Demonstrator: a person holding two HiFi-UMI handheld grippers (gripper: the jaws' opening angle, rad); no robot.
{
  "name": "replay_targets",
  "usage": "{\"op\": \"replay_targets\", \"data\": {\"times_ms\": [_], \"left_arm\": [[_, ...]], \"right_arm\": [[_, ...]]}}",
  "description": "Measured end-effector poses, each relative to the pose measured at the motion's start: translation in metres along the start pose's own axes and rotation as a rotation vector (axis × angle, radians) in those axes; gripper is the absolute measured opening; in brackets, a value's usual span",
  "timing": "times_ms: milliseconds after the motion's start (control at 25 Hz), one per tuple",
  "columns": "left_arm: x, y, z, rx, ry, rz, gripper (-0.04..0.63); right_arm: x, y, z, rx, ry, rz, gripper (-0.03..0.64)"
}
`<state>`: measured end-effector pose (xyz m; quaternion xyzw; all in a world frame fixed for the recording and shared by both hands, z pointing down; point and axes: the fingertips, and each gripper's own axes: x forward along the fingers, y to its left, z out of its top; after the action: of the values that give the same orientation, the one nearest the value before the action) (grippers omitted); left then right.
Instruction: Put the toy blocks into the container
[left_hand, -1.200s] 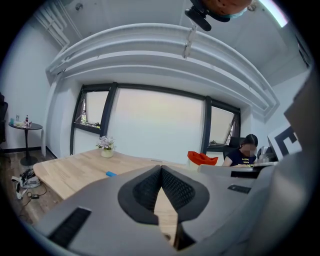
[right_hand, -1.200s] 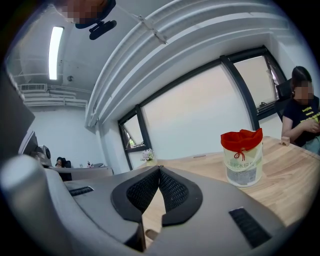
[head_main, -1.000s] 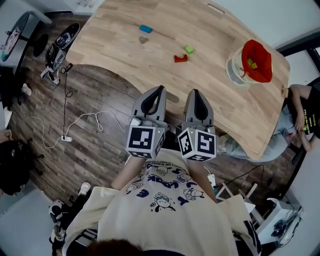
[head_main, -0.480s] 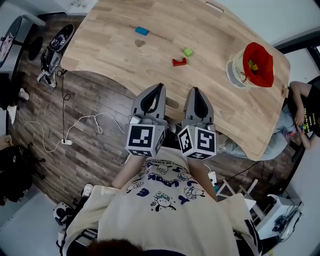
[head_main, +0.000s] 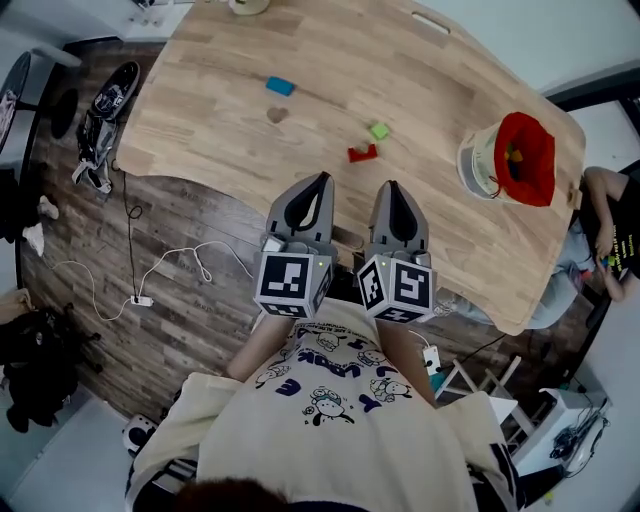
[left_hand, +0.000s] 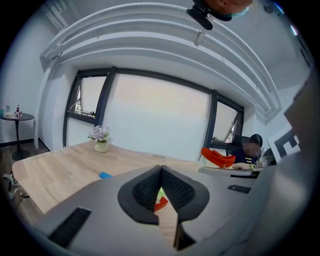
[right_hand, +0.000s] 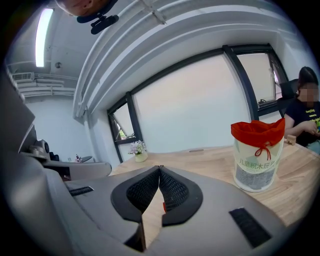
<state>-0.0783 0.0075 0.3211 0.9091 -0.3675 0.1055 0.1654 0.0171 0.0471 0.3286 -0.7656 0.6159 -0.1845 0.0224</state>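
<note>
Four blocks lie on the desk (head_main: 210, 120) in the head view. A blue block (head_main: 280, 86) sits toward the upper left, with a brown heart (head_main: 277, 115) just below it. A green block (head_main: 379, 130) lies near the centre, and a red block (head_main: 362, 152) is just beside it to the lower left. The container (head_main: 477, 158), a pale tub with a red liner, stands at the right of the desk, well apart from those blocks. Small coloured pieces show inside its mouth.

The left claw (head_main: 322, 178) and right claw (head_main: 392, 186) sit side by side at lower centre. Their tips are over the desk's near edge and point up the frame toward the red and green blocks. A white cable (head_main: 165, 262) trails on the floor at the left.

In the left gripper view, the left claw's jaws meet at their tips and clamp nothing. The red and green blocks show through the gap below the tips, out on the desk. The blue block lies at the left, a flower pot (left_hand: 101, 145) stands further back, and the container is at the right.

In the right gripper view, the right claw's jaws are likewise together and empty. The container stands upright at the right, and a seated person (right_hand: 306, 112) is behind it at the frame's edge.
</note>
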Motion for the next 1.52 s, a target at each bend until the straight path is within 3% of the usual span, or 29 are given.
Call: {"op": "replay_targets", "data": {"times_ms": [720,1160,1320,1520], "left_arm": [[0.064,0.03,-0.017,-0.038,0.125,-0.072,0.031],[0.086,0.048,-0.029,-0.071,0.18,-0.103,0.031],[0.091,0.056,-0.032,-0.075,0.194,-0.108,0.031],[0.093,0.062,-0.04,-0.089,0.214,-0.099,0.031]], "right_arm": [[0.063,-0.011,-0.032,-0.005,0.13,-0.052,0.038],[0.087,-0.009,-0.056,-0.065,0.231,-0.068,0.094],[0.093,-0.008,-0.068,-0.084,0.275,-0.073,0.167],[0.096,-0.009,-0.08,-0.094,0.315,-0.081,0.178]]}}
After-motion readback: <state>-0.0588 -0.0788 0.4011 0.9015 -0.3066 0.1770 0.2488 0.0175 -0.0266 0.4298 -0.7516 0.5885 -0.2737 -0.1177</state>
